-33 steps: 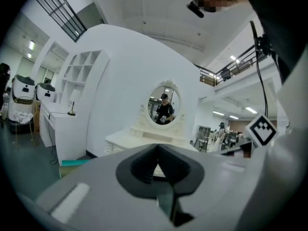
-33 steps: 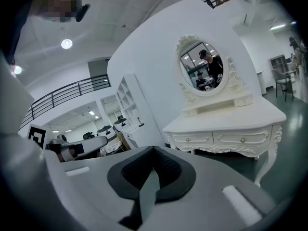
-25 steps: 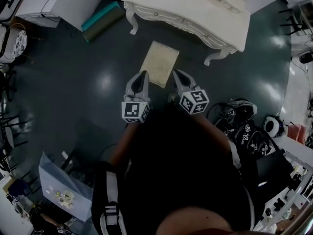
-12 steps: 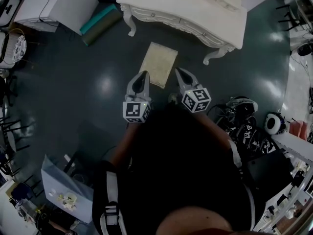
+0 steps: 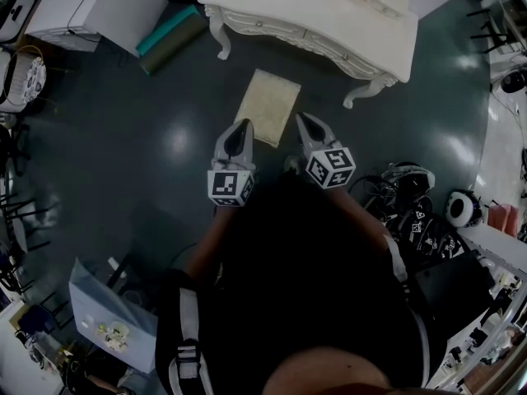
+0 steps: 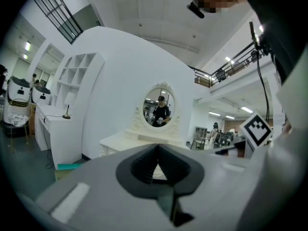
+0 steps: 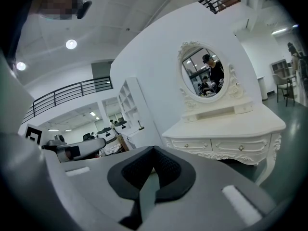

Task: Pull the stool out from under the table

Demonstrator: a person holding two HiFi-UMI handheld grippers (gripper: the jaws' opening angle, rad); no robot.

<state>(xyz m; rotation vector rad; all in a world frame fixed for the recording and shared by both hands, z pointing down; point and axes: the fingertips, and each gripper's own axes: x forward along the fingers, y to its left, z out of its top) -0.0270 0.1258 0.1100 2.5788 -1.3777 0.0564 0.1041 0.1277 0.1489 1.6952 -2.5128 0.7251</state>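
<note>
In the head view, a cream rectangular cushioned stool (image 5: 268, 105) is seen on the dark floor, clear of the white carved dressing table (image 5: 329, 15) and just beyond the left gripper (image 5: 240, 127) and right gripper (image 5: 303, 120). In the left gripper view, the jaws are shown closed and empty. In the right gripper view, the jaws are likewise closed on nothing.

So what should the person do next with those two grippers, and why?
Probably open both grippers and lower them to the near edge of the stool. The left gripper and right gripper are both shut and empty, held near that edge. The stool stands on the floor close in front of the table, and nothing grips it yet.
</note>
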